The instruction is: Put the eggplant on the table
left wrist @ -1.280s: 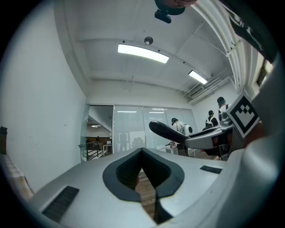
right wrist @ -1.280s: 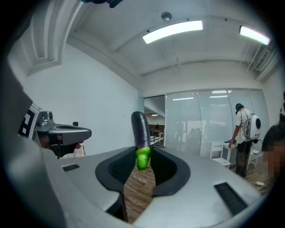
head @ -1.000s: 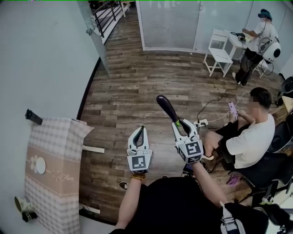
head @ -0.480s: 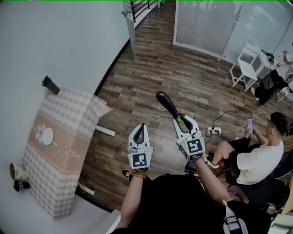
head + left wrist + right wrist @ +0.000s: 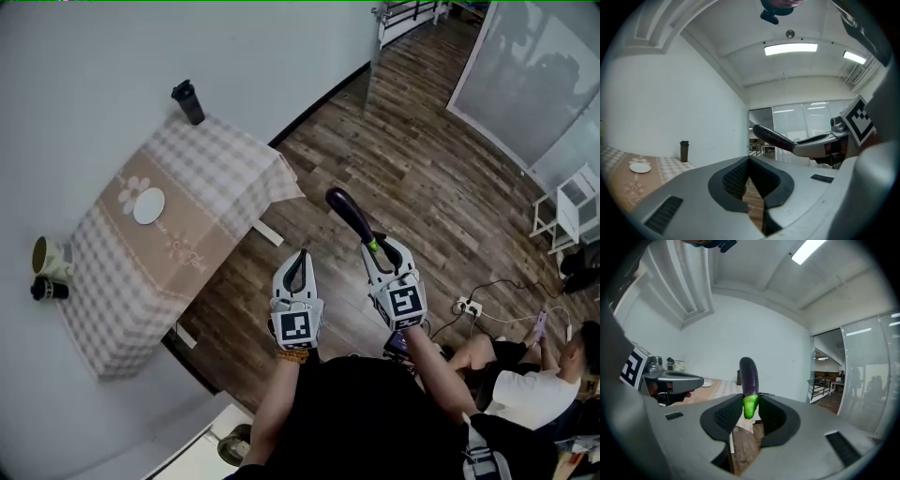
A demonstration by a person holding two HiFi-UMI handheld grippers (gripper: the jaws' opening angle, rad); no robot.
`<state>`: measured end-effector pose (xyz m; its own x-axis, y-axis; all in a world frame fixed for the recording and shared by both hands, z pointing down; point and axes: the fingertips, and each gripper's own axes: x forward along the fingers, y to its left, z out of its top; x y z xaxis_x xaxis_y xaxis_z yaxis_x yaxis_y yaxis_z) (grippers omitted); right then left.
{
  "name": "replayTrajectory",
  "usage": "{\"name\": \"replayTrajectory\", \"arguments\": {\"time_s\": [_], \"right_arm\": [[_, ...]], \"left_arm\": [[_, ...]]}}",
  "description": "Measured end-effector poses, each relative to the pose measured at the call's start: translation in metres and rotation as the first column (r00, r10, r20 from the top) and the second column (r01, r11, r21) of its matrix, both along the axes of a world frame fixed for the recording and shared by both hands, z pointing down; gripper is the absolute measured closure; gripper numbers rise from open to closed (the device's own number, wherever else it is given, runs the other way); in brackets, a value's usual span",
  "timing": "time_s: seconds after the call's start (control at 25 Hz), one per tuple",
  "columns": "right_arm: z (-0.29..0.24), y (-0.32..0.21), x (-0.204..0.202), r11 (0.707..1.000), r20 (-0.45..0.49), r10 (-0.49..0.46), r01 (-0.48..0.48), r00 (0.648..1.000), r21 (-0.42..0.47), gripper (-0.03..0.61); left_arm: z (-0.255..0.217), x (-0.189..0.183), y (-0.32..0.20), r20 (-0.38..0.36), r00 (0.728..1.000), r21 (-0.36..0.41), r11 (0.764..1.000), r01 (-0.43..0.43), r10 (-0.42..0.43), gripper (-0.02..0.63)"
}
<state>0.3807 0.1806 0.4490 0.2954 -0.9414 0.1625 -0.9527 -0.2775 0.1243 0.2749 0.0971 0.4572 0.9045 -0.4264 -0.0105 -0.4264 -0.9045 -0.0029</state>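
Note:
A dark purple eggplant (image 5: 348,213) with a green stem sticks out forward from my right gripper (image 5: 375,247), which is shut on its stem end. In the right gripper view the eggplant (image 5: 749,377) stands upright between the pads, green stem (image 5: 750,407) pinched. My left gripper (image 5: 300,255) is beside it, shut and empty; its jaw tips meet in the left gripper view (image 5: 749,159). The table (image 5: 202,246), under a checked cloth, stands against the wall ahead and to the left, apart from both grippers. Both grippers hang over wooden floor.
On the table are a white plate (image 5: 148,206) and a dark bottle (image 5: 188,102) at its far corner. Two cups (image 5: 44,254) sit left of the table. A seated person (image 5: 525,398), a power strip (image 5: 464,306) and a white chair (image 5: 570,202) are at the right.
Both grippers have swung left across the room, the eggplant still held. The table has come from the far left edge toward the middle, and the seated person has slid to the lower right.

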Motion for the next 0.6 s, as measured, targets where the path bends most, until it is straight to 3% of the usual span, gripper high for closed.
{"name": "replayTrajectory", "arguments": {"time_s": [0.24, 0.6], "right_arm": [[0.021, -0.076, -0.06, 0.988, 0.038, -0.146, 0.148, 0.989, -0.041, 0.465], [0.05, -0.146, -0.154, 0.929, 0.065, -0.358, 0.362, 0.932, -0.071, 0.465]], "left_arm": [[0.012, -0.066, -0.059, 0.034, 0.989, -0.016, 0.989, 0.145, -0.144, 0.611], [0.034, -0.164, -0.105, 0.051, 0.938, -0.036, 0.938, 0.345, -0.343, 0.611]]}}
